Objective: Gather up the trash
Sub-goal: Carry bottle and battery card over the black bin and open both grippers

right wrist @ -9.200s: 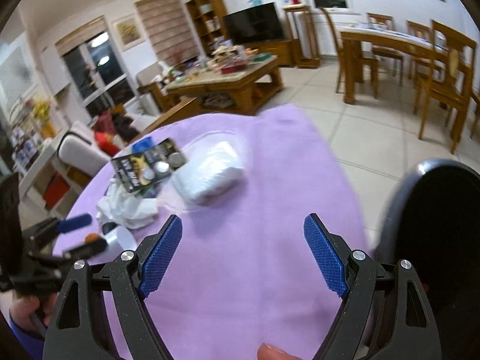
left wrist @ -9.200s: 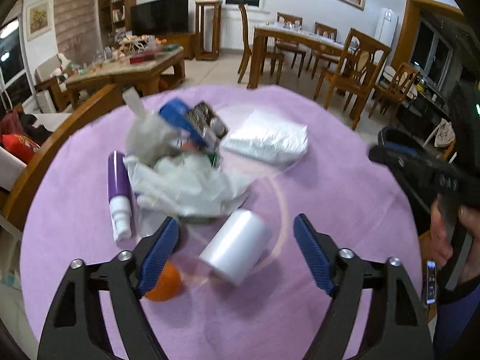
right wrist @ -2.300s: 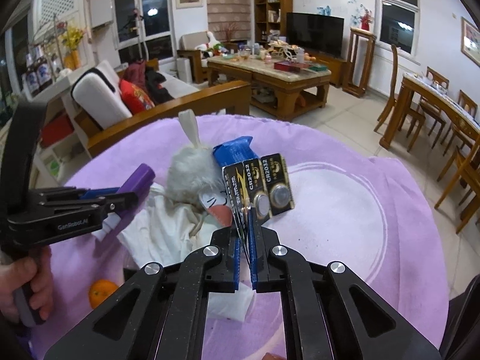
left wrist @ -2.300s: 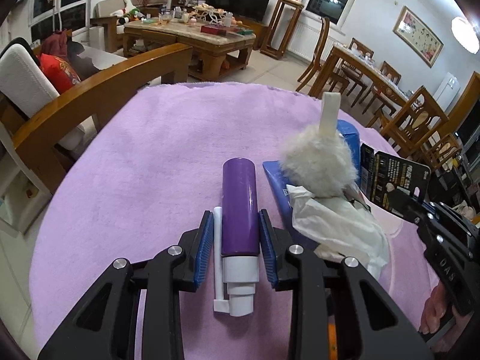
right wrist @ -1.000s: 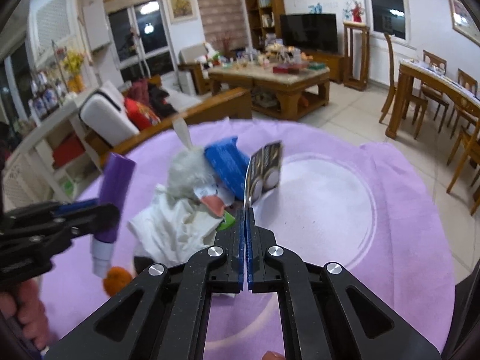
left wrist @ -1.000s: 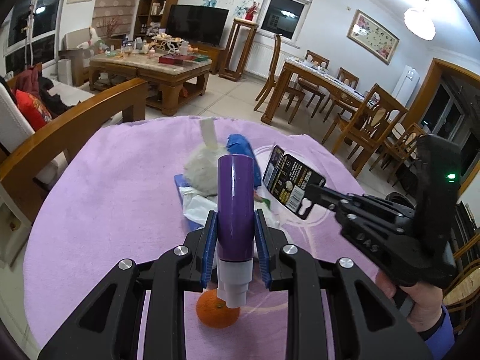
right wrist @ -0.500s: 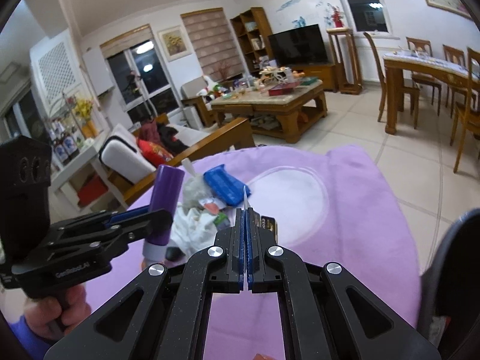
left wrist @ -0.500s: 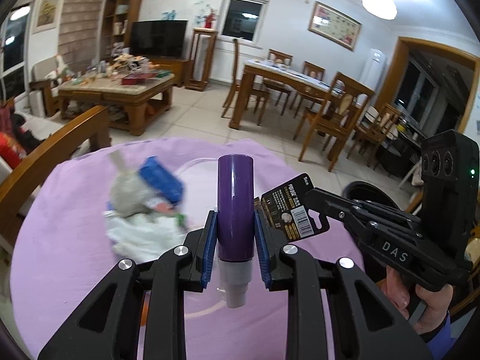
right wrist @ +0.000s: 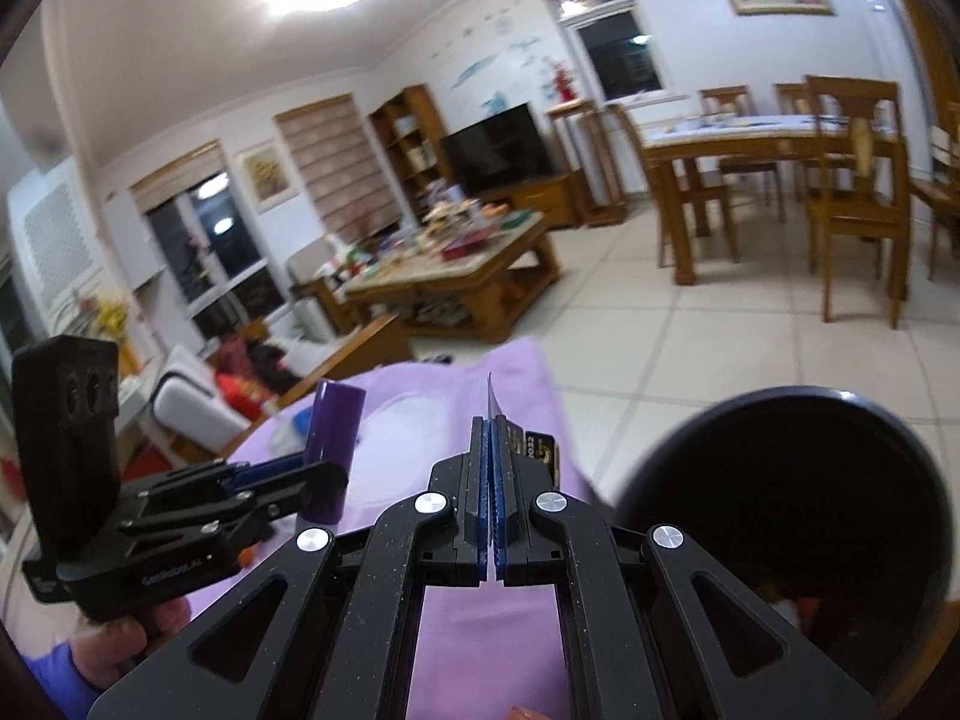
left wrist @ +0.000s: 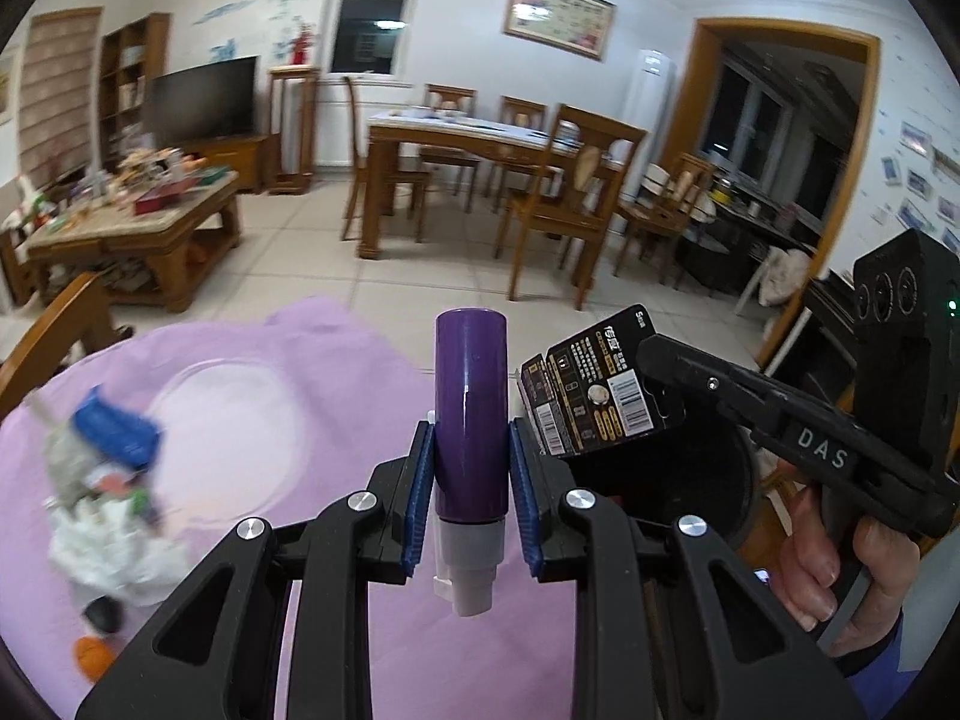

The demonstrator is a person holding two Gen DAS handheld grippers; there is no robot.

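Left wrist view: left gripper (left wrist: 471, 480) clamps the purple bottle (left wrist: 470, 414); right gripper (left wrist: 651, 360) pinches the battery card (left wrist: 591, 399), both now nearer the black bin (right wrist: 780, 498)

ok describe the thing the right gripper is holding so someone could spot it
Look past the purple-covered table to the round black bin beside it. In front of the bin, the right gripper pinches a flat black battery card, the only printed, barcoded piece there, beside the plain purple spray bottle.

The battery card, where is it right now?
The battery card is clamped in the right gripper, held up beside the purple bottle in the left gripper, just short of the black bin.
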